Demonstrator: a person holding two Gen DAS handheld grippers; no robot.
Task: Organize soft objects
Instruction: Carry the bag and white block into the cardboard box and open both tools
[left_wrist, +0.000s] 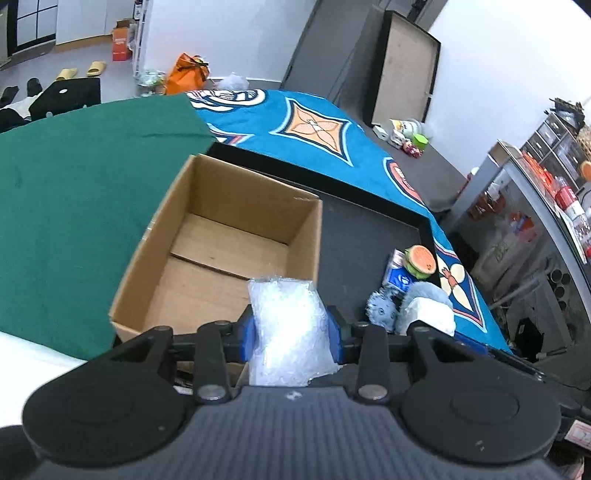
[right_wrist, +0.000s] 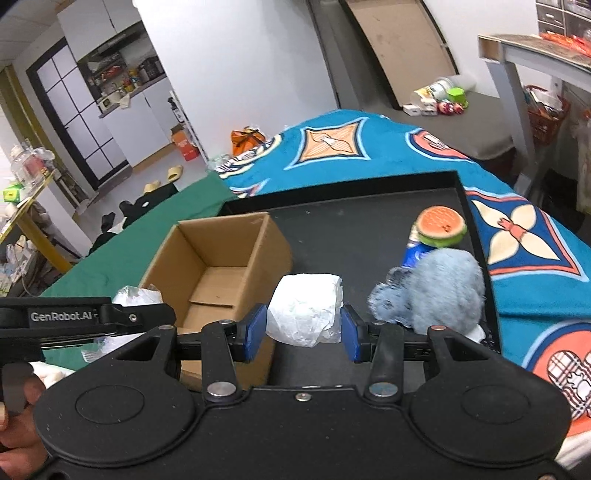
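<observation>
Left wrist view: my left gripper (left_wrist: 291, 332) is clenched on a clear bubble-wrap packet (left_wrist: 288, 325), held at its middle between the blue pads above the near edge of the open cardboard box (left_wrist: 221, 240). I judge it light and springy, likely to slip if squeezed loosely. In the right wrist view, my right gripper (right_wrist: 303, 328) grasps a white crumpled wad (right_wrist: 304, 308) by its sides, just right of the box, over the black tray (right_wrist: 351, 221). It looks soft and weightless. A fluffy blue toy (right_wrist: 439, 291) and burger-shaped squishy (right_wrist: 439, 225) wait on the tray.
</observation>
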